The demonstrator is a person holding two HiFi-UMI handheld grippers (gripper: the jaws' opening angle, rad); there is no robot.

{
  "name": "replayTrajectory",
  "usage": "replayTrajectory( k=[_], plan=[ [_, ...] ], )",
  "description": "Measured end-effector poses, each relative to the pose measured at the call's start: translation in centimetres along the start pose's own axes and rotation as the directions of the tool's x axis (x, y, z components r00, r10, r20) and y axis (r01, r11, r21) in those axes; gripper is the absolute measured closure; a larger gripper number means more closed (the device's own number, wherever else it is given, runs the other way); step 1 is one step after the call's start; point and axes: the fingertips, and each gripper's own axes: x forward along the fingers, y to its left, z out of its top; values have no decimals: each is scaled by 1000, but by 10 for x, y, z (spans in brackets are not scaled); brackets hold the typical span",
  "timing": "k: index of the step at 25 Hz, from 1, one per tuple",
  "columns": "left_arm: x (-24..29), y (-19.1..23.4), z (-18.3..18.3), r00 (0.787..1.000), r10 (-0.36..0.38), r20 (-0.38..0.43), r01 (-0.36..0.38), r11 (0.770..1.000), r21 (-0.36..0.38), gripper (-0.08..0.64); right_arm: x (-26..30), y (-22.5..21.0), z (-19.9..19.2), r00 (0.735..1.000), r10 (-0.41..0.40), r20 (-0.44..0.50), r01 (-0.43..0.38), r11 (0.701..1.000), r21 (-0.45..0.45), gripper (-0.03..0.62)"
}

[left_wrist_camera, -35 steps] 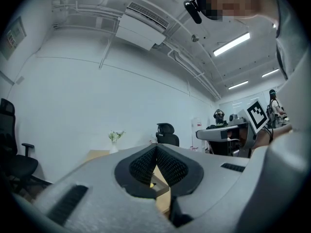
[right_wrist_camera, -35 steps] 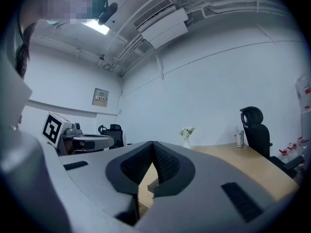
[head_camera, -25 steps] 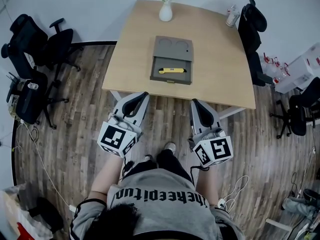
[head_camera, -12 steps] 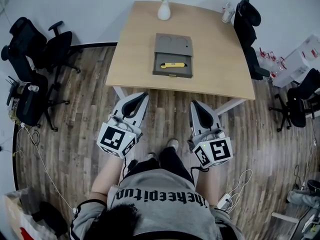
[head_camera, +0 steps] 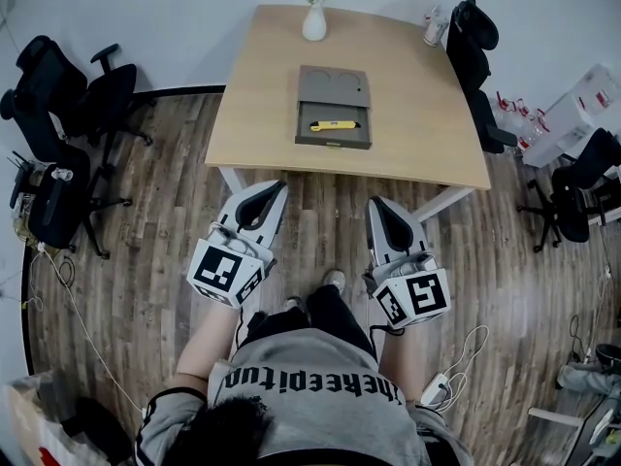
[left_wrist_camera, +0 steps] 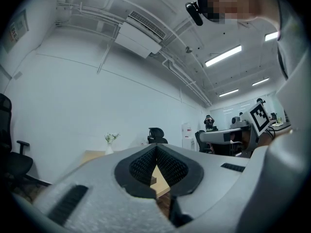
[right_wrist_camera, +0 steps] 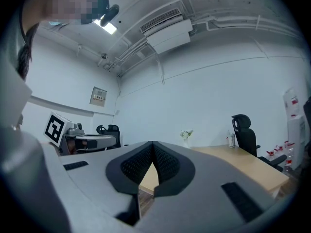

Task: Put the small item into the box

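A grey open box (head_camera: pixel 333 107) lies on the wooden table (head_camera: pixel 427 115), its lid folded back toward the far side. A small yellow item (head_camera: pixel 333 125) rests inside its tray. My left gripper (head_camera: pixel 275 186) hangs over the floor short of the table's near edge, jaws shut with nothing between them. My right gripper (head_camera: pixel 375 204) is beside it, also shut and empty. In the left gripper view the left gripper (left_wrist_camera: pixel 156 148) points level toward the table (left_wrist_camera: pixel 92 156); in the right gripper view the right gripper (right_wrist_camera: pixel 152 145) does the same, with the table (right_wrist_camera: pixel 243 166) ahead.
A white vase with flowers (head_camera: pixel 314 17) stands at the table's far edge, a bottle (head_camera: pixel 431 29) at its far right corner. Black office chairs (head_camera: pixel 68 95) stand left, another chair (head_camera: pixel 473 37) right. Cables (head_camera: pixel 68 289) run over the wood floor.
The table and box have drifted slightly up and left in the head view. Both grippers keep their place and stay shut.
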Motion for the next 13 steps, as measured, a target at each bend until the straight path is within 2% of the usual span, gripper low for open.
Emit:
replayTrajectory(
  k=[13],
  plan=[
    [1,-2,0,1000,-10,8,10,1000,-12,543,-4,-1,3,1000,-17,7,17,1000,-7,586]
  ],
)
